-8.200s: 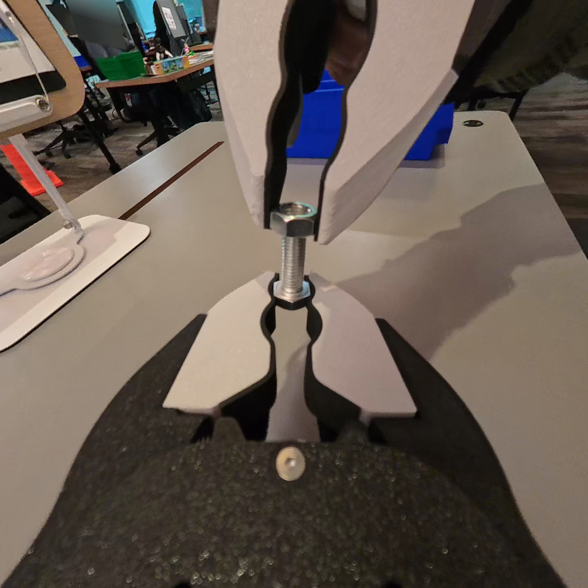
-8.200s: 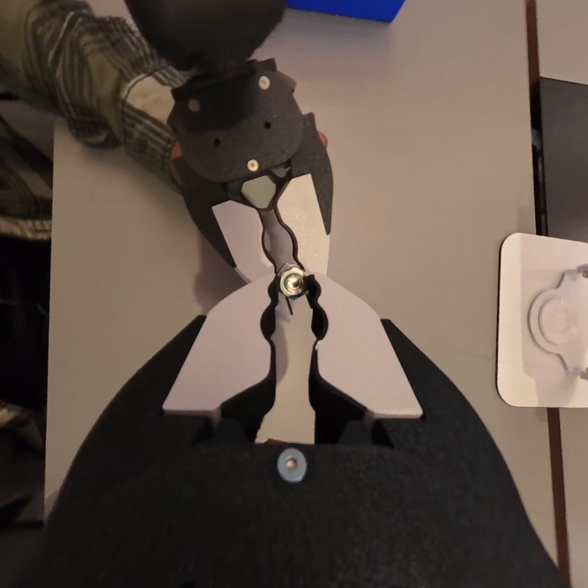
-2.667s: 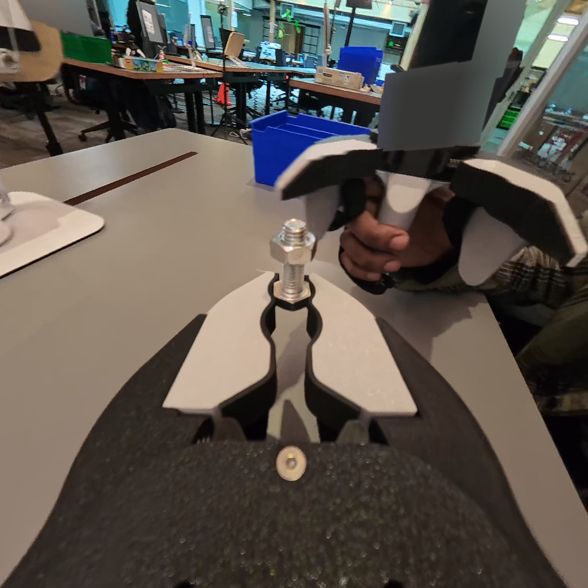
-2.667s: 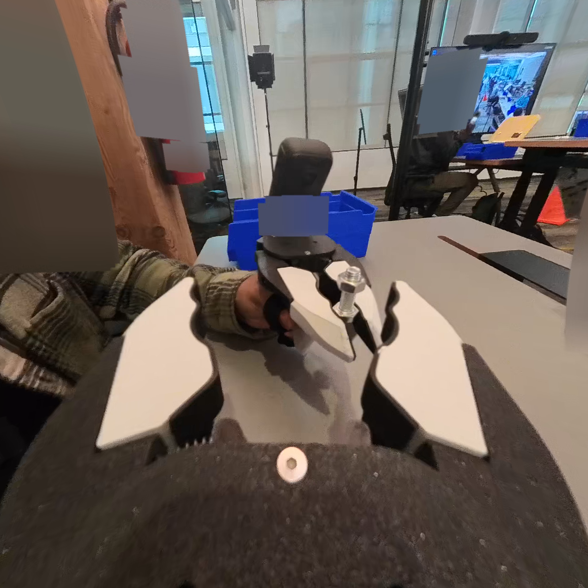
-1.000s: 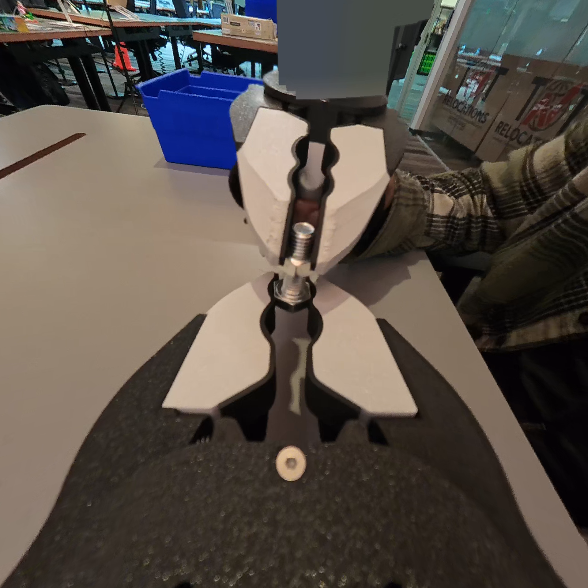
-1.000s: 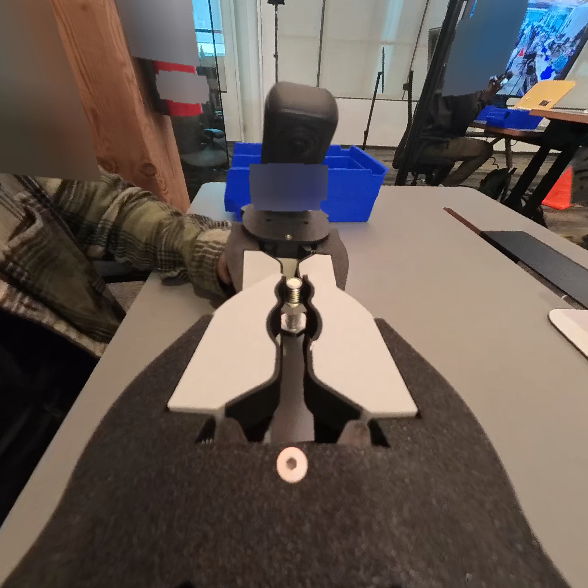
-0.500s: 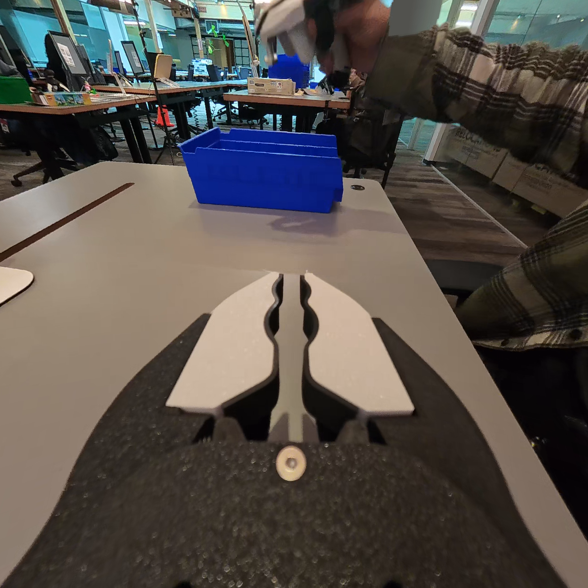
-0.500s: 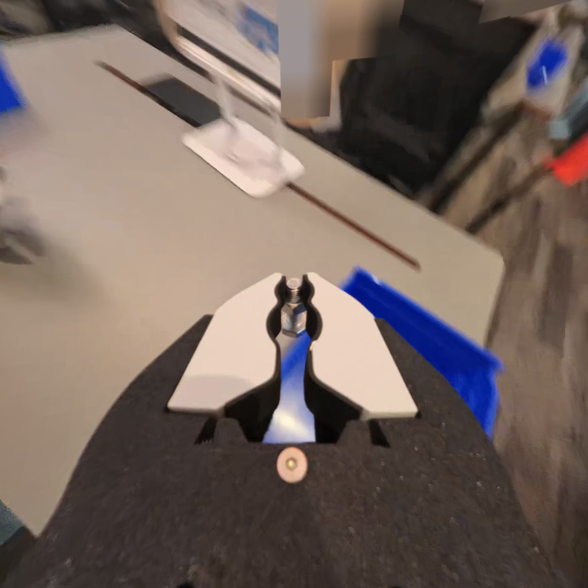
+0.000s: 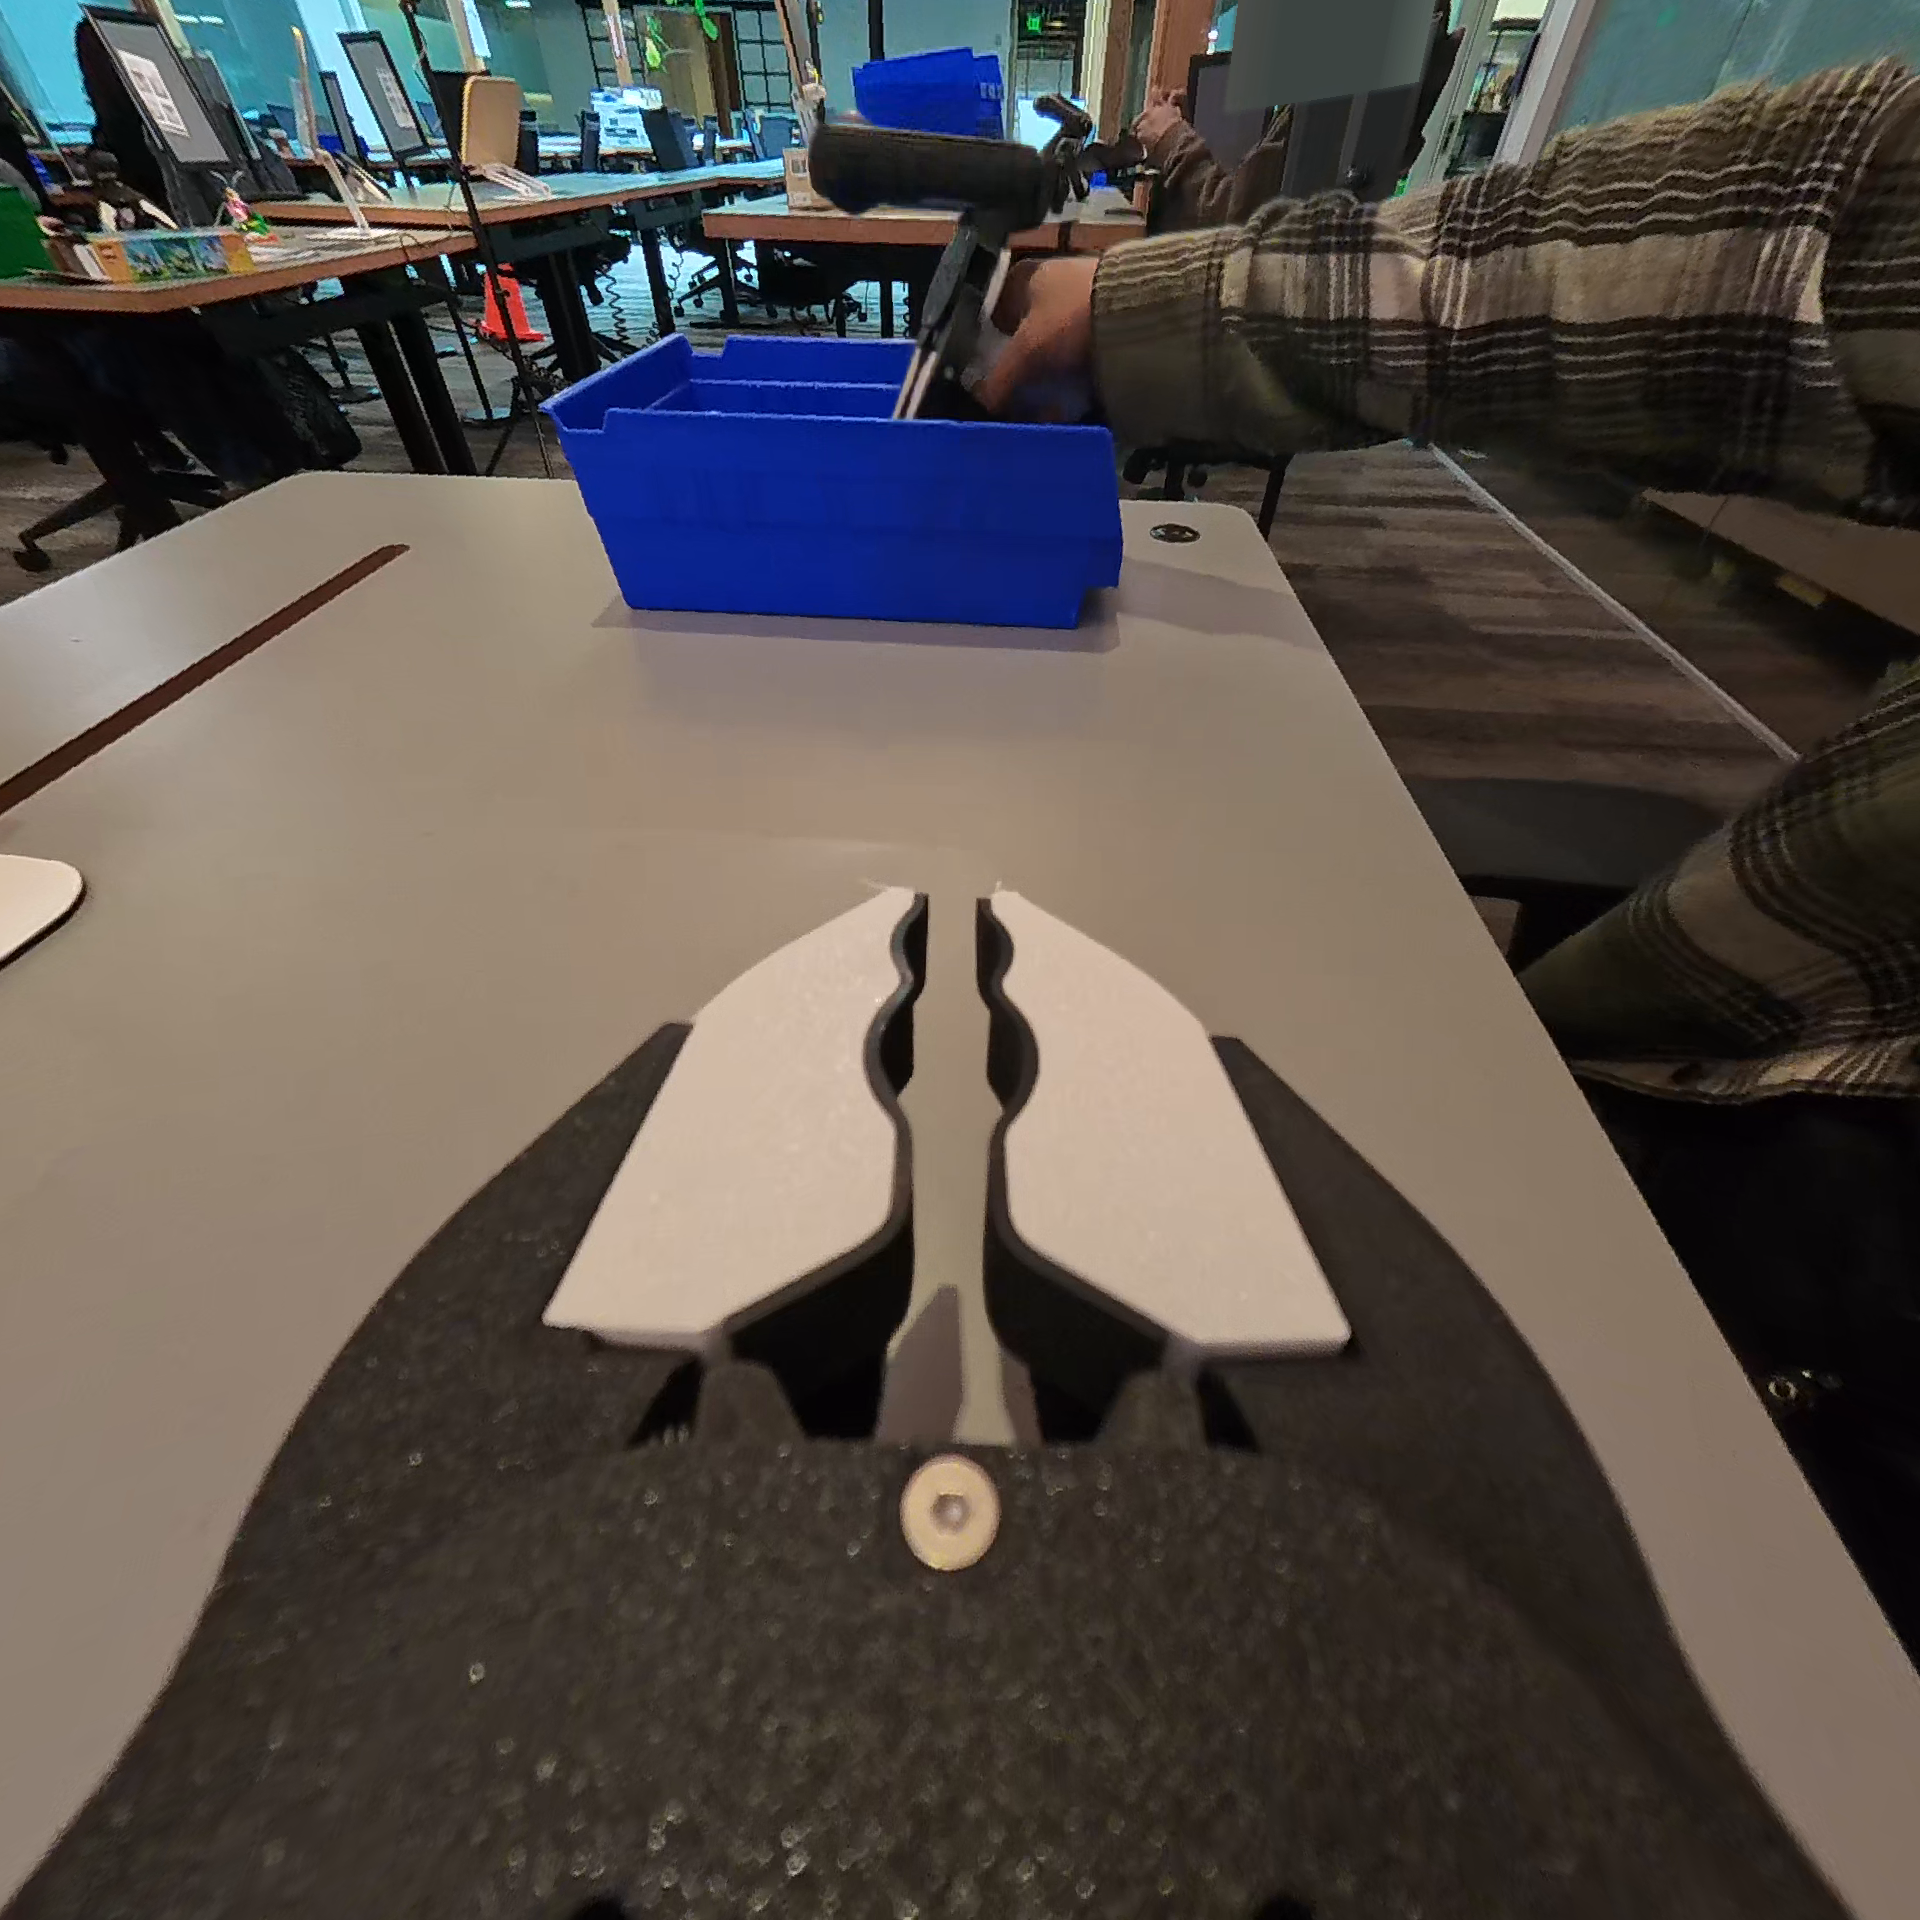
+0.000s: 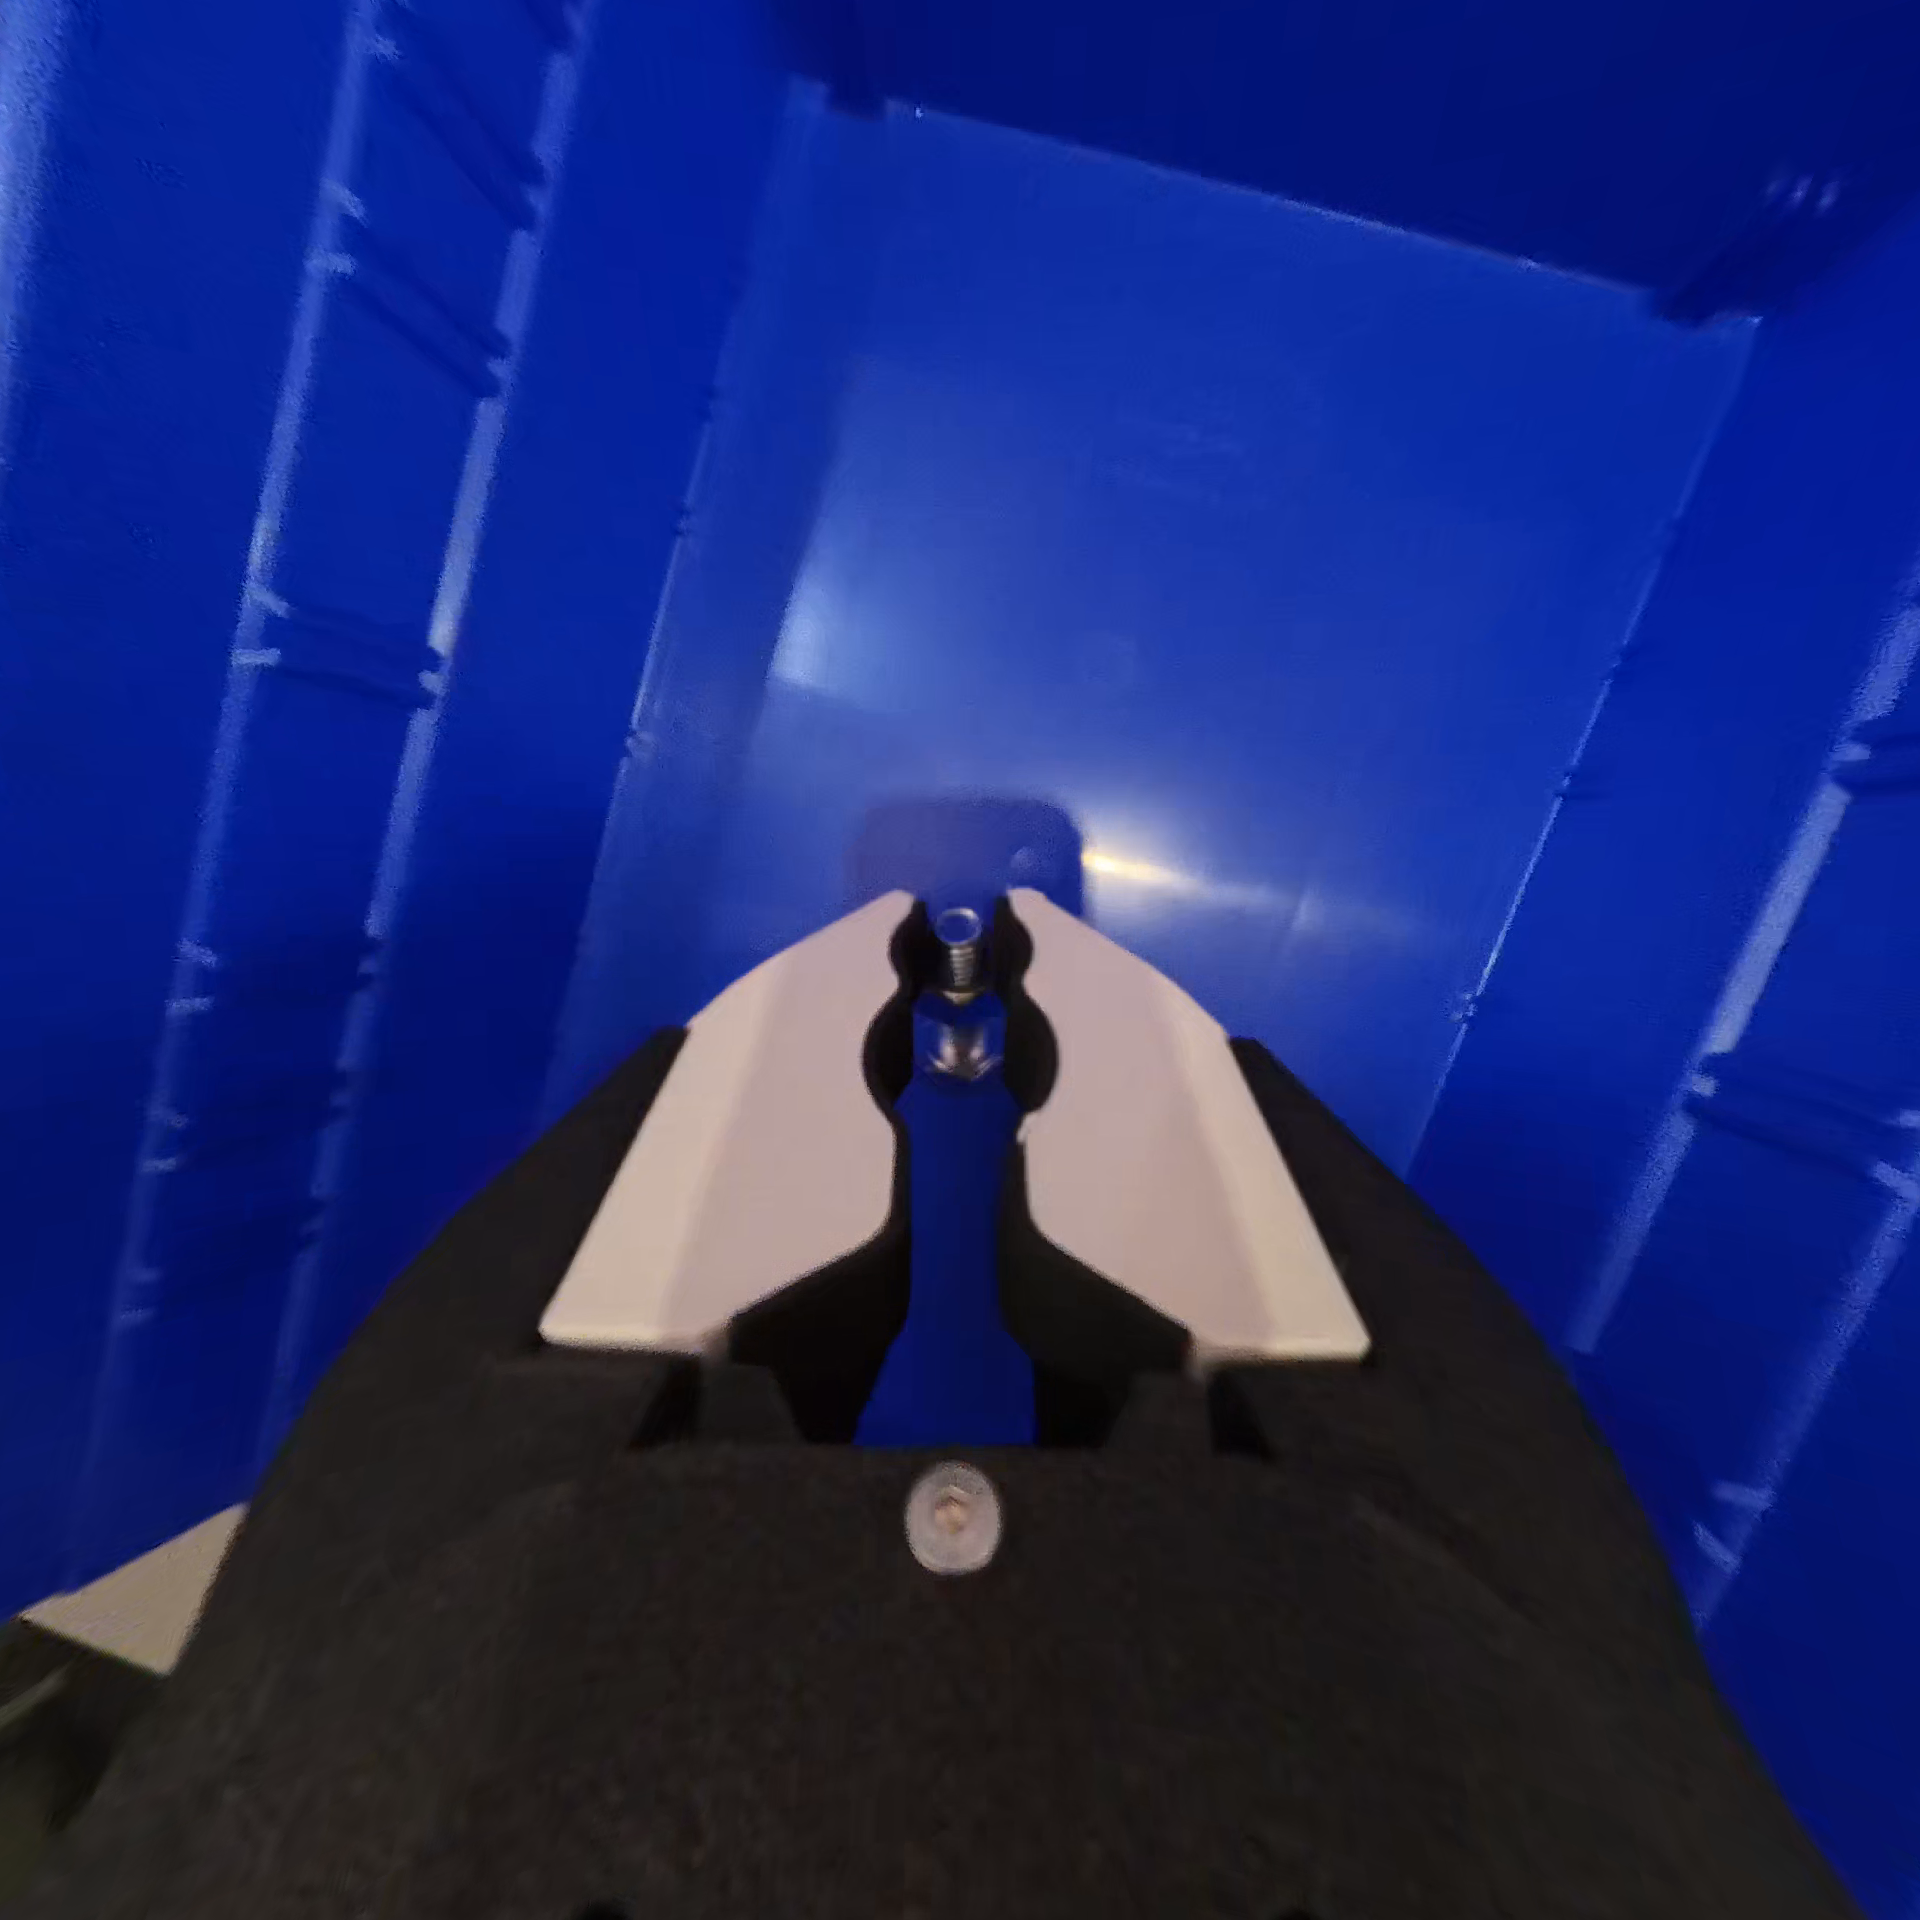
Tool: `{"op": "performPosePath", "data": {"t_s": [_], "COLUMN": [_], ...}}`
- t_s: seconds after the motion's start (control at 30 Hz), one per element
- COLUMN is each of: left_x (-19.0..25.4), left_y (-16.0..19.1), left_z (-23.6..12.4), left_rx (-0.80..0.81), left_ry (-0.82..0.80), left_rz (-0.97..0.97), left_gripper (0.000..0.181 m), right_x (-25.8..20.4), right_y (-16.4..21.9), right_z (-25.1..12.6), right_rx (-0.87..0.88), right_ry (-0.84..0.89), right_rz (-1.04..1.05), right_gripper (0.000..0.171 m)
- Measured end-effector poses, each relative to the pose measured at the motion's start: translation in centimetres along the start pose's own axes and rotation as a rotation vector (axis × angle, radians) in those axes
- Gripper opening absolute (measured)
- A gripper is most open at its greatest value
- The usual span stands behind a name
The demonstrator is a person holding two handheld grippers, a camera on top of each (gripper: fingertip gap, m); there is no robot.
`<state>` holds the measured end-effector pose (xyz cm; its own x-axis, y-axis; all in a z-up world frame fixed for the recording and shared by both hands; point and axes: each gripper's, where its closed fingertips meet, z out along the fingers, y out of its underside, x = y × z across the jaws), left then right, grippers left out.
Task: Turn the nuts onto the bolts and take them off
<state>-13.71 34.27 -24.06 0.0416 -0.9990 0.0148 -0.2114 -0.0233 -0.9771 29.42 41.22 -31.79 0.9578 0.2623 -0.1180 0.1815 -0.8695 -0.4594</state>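
In the right wrist view, my right gripper (image 10: 958, 914) is shut on a silver bolt (image 10: 958, 951) with a hex nut (image 10: 956, 1044) threaded on it. It holds them inside the blue bin (image 10: 1195, 540), just above its bare floor. In the left wrist view, my left gripper (image 9: 951, 894) is shut and empty, low over the grey table (image 9: 520, 831). The blue bin (image 9: 831, 520) stands at the table's far edge. The right gripper (image 9: 925, 384) dips into it from above right, held by a hand in a plaid sleeve (image 9: 1455, 281).
A white base plate (image 9: 31, 904) lies at the left edge. A dark groove (image 9: 208, 665) runs along the table's left part. The table's right edge (image 9: 1455, 935) drops off, with a plaid sleeve (image 9: 1766, 935) beside it. Office desks and chairs stand behind.
The right gripper took the bolt and nut out of the left gripper, carried them up and away, and now holds them inside the blue bin. The left gripper closed, empty.
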Motion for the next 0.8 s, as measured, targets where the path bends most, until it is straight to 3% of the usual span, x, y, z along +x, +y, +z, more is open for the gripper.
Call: {"op": "performPosePath", "data": {"t_s": [0.03,0.13,0.2,0.33,0.4,0.53,0.63,0.73,0.8], "left_x": [0.0,0.0,0.0,-0.3,-0.5,-1.7,-2.5,-2.4,-2.4], "left_y": [0.1,0.1,-0.1,-0.3,-0.2,-0.4,-2.1,-4.5,-5.0], "left_z": [0.0,0.0,-0.1,-0.3,-0.3,-1.0,-3.8,-10.3,-16.8], "left_rx": [-0.003,-0.002,0.005,0.022,0.021,0.003,-0.004,-0.013,-0.078], "left_ry": [0.002,0.001,-0.001,-0.017,-0.02,-0.096,-0.203,-0.38,-0.547], "left_rz": [-0.002,-0.003,-0.003,-0.014,-0.024,0.003,-0.014,0.017,0.024], "left_gripper": [0.008,0.008,0.008,0.009,0.009,0.011,0.018,0.018,0.018], "right_x": [0.2,0.8,0.0,-9.2,-15.6,-28.1,-34.0,-35.4,-35.2], "right_y": [0.0,-1.7,-4.8,-11.3,-12.1,-10.9,-10.9,-11.7,-11.9], "right_z": [0.0,-2.2,-6.8,-17.5,-19.6,-15.9,-11.1,-7.0,-5.4], "right_rx": [0.012,0.106,0.257,0.719,0.863,1.049,1.087,1.087,1.11], "right_ry": [0.013,0.059,0.085,0.034,0.004,-0.246,-0.504,-0.618,-0.639], "right_rz": [-0.008,-0.032,-0.043,-0.229,-0.364,-0.57,-0.61,-0.614,-0.61], "right_gripper": [0.024,0.043,0.048,0.054,0.063,0.059,0.054,0.05,0.049]}}
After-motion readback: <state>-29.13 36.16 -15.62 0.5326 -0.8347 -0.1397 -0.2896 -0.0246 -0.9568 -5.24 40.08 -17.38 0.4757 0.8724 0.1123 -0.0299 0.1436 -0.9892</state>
